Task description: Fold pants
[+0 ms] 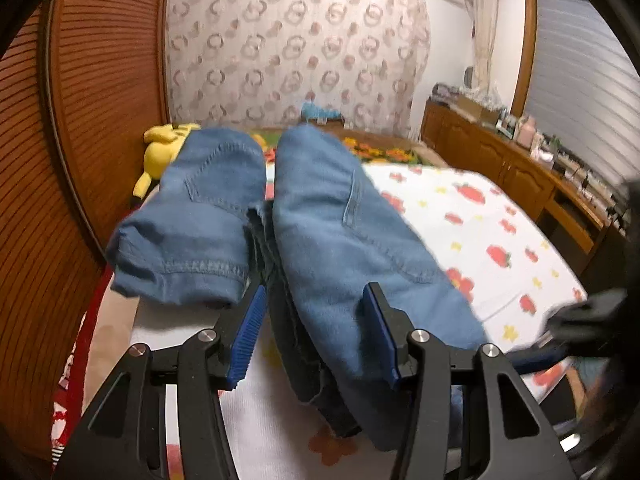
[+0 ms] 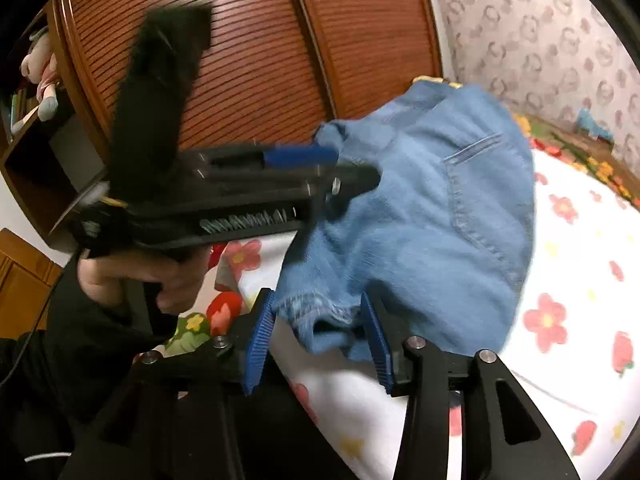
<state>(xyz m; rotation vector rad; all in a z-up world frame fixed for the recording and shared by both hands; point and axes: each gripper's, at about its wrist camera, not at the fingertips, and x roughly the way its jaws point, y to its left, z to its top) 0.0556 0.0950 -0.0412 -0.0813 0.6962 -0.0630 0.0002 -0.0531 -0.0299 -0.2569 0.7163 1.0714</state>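
Blue denim pants [image 1: 320, 216] lie bunched on the flowered bedsheet [image 1: 500, 224]. In the left wrist view my left gripper [image 1: 316, 320] is open, its blue pads on either side of a thick fold of the pants near a hem. In the right wrist view the pants [image 2: 432, 216] form a heap with a pocket seam showing. My right gripper [image 2: 320, 328] is open around the frayed hem edge. The left gripper also shows in the right wrist view [image 2: 304, 160], blurred, held by a hand at the pants' left edge.
A wooden slatted wardrobe [image 1: 80, 140] runs along the bed's left side. A yellow plush toy [image 1: 164, 148] lies at the bed's far left. A wooden dresser [image 1: 516, 168] with clutter stands on the right. A patterned curtain [image 1: 296, 48] hangs behind.
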